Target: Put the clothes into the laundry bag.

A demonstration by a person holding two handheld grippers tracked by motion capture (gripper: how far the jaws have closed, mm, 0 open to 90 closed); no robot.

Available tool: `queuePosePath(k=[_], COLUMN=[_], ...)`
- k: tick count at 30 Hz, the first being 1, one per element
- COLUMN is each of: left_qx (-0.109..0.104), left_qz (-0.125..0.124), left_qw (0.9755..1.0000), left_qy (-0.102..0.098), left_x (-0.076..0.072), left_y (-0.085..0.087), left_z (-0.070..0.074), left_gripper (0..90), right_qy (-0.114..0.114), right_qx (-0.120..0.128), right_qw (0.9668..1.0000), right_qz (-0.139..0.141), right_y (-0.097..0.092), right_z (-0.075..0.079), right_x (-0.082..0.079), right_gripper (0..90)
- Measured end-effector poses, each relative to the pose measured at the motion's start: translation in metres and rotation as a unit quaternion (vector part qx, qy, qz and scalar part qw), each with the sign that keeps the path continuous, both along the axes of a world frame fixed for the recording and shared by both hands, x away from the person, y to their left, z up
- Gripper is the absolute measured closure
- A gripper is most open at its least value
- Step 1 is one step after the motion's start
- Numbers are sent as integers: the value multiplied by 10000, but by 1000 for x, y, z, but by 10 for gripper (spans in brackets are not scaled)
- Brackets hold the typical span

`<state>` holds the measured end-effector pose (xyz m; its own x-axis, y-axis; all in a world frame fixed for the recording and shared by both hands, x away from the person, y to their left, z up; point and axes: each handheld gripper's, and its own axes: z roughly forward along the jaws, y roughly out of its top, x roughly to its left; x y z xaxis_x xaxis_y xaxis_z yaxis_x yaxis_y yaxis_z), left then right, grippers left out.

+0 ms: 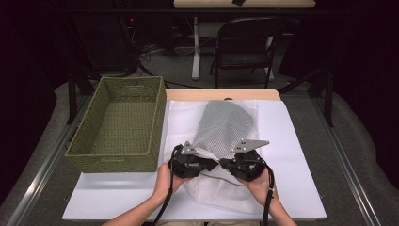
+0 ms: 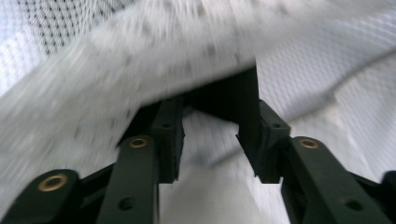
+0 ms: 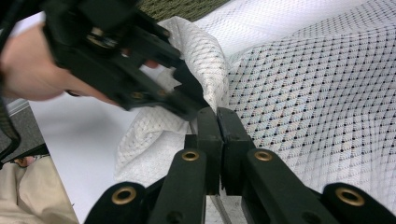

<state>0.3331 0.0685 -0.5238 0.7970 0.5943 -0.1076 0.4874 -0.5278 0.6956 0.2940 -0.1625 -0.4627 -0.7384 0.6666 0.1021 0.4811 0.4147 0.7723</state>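
Note:
A white mesh bag (image 1: pixel 221 127) with something grey inside lies on the white table cover (image 1: pixel 291 155), its near end between the person's hands. My left gripper (image 1: pixel 209 163) points right into that end. In the left gripper view its jaws (image 2: pixel 210 107) stand apart with the mesh (image 2: pixel 140 56) draped over their tips, and nothing is pinched. My right gripper (image 1: pixel 225 165) points left and meets it. In the right gripper view its jaws (image 3: pixel 217 112) are closed tight on a thin edge strip of the bag (image 3: pixel 303 93), with the left gripper (image 3: pixel 187 100) just beyond.
An empty green woven basket (image 1: pixel 157 117) stands on the table's left, beside the bag, and its corner (image 3: pixel 187 7) shows in the right gripper view. A folding chair (image 1: pixel 244 42) and a desk stand behind the table. The cover is bare to the right of the bag.

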Motion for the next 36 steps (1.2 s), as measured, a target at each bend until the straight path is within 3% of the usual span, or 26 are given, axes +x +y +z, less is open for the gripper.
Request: queuePosePath(k=[5, 10, 18, 20, 29, 36], left_qx=[244, 103, 253, 240, 364, 425], left_qz=[-14, 164, 490, 525, 684, 690], left_qw=[9996, 9998, 9974, 9975, 9933, 9932], left_qy=[-118, 23, -473, -418, -861, -838], left_x=[-10, -12, -13, -12, -14, -2], left_y=[16, 31, 38, 39, 40, 37], left_z=[6, 15, 27, 28, 38, 32], left_gripper=[508, 389, 298, 289, 270, 293], right_qy=[16, 13, 18, 23, 42, 82], right_qx=[-8, -9, -7, -2, -7, -35], right_qw=[10000, 10000, 10000, 10000, 10000, 9999], right_qz=[1, 8, 27, 31, 69, 118], right_y=[0, 0, -2, -3, -2, 0], right_z=[0, 0, 1, 1, 1, 0], right_x=[-1, -1, -1, -1, -1, -1], right_gripper=[885, 885, 885, 885, 885, 884])
